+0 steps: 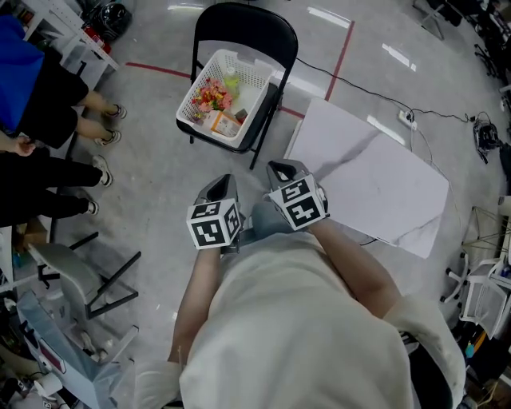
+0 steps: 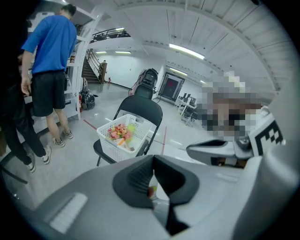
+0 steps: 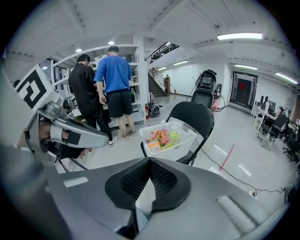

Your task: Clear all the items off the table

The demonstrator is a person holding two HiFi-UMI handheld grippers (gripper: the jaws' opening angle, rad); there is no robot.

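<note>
A white basket with several colourful items stands on the seat of a black folding chair. It also shows ahead in the left gripper view and the right gripper view. The white table lies bare at the right. My left gripper and right gripper are side by side close to my body, pointing toward the chair. Both have their jaw tips together. A small coloured speck shows in the slit behind the left tips; I cannot tell what it is.
Two people stand at the left by white shelves. A grey office chair is at the lower left. A cable and power strip run over the floor behind the table. Red tape marks the floor.
</note>
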